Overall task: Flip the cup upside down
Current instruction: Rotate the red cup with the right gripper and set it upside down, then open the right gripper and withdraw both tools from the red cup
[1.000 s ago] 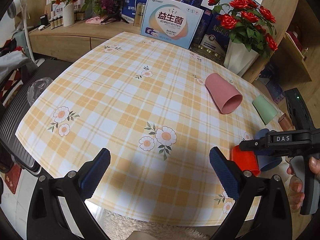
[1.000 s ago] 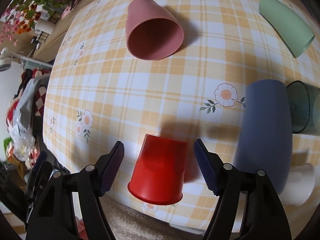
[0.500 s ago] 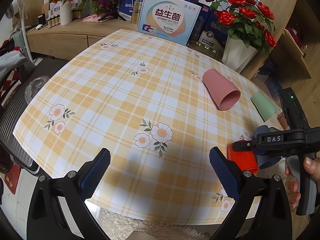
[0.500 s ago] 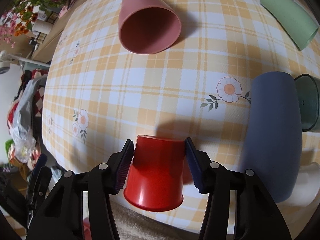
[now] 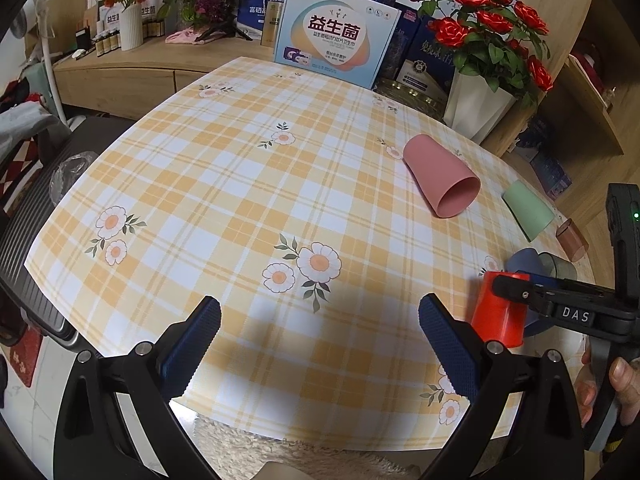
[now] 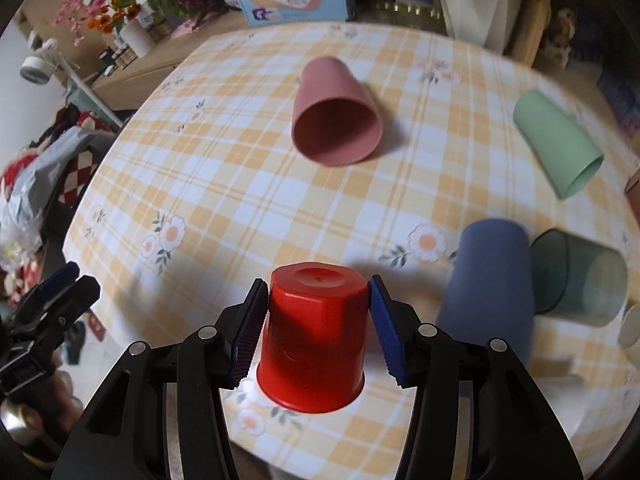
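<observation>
My right gripper (image 6: 318, 326) is shut on a red plastic cup (image 6: 314, 336), its blue pads pressed on both sides. The cup is tilted bottom-up, its closed base facing up and away, its rim down near the table's front edge. In the left wrist view the red cup (image 5: 498, 312) shows at the right, held by the right gripper (image 5: 516, 292). My left gripper (image 5: 320, 340) is open and empty above the front of the checked tablecloth (image 5: 240, 200).
A pink cup (image 6: 336, 120), a green cup (image 6: 560, 148), a blue cup (image 6: 492, 280) and a dark clear cup (image 6: 580, 280) lie on their sides. A box (image 5: 336, 40) and a vase of red roses (image 5: 480, 108) stand at the table's back.
My right gripper closed on the red cup, lifted it and tilted up, so the view now looks across the table. The left gripper stayed open and barely moved.
</observation>
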`<state>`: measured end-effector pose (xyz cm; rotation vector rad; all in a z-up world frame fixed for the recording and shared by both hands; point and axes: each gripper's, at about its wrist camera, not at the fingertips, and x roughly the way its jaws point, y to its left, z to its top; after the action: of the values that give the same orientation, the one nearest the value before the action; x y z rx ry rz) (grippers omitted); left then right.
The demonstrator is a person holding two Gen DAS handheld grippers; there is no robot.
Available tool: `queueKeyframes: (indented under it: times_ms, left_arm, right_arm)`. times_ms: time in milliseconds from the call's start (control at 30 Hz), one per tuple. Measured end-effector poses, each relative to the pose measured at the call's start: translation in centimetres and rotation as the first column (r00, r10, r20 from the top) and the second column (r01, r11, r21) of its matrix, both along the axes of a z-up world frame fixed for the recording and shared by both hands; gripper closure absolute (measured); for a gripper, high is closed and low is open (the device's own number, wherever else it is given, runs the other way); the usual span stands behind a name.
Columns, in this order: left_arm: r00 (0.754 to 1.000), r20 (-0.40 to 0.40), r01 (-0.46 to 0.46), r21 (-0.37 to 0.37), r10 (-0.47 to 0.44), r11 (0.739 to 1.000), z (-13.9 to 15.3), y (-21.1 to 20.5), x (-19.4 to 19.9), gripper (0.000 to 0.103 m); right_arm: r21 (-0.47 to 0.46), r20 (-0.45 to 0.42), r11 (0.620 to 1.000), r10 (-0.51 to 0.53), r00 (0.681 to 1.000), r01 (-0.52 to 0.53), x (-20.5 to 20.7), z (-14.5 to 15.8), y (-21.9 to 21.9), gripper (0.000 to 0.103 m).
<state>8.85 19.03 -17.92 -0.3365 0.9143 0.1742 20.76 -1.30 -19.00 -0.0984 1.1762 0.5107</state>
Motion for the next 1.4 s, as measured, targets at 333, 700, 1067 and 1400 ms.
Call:
queueKeyframes:
  times_ms: [333,700,1067,1400]
  left_arm:
    - [1.000,-0.009,0.014,0.000,-0.014,1.000,-0.3,-0.8,0.5,0.006]
    - [1.000,-0.008,-0.006,0.012,0.006,1.000,0.0,-0.4,0.5,0.006]
    - [0.998,0.061,-0.018,0.077,0.014,0.997,4.0,0.1,0.4,0.006]
    - [0.973,0.203,0.081,0.134,-0.107,0.988,10.5,-3.6,-0.6,0.006]
  right_arm:
    - [-0.015,0.087,1.000,-0.010,0.996,0.011,1.0,0.2,0.2,0.054]
    - [-0.052,0.085,0.999,0.012,0.996,-0.008,1.0,-0.1,1.2,0.053]
    - [0.016,0.118,0.999,-0.040,0.992,0.038,-0.3,3.7,-0.1,0.044]
    - [0.145,0.262,0.986,-0.114,0.958,0.077,-5.7,11.4,-5.6,0.017]
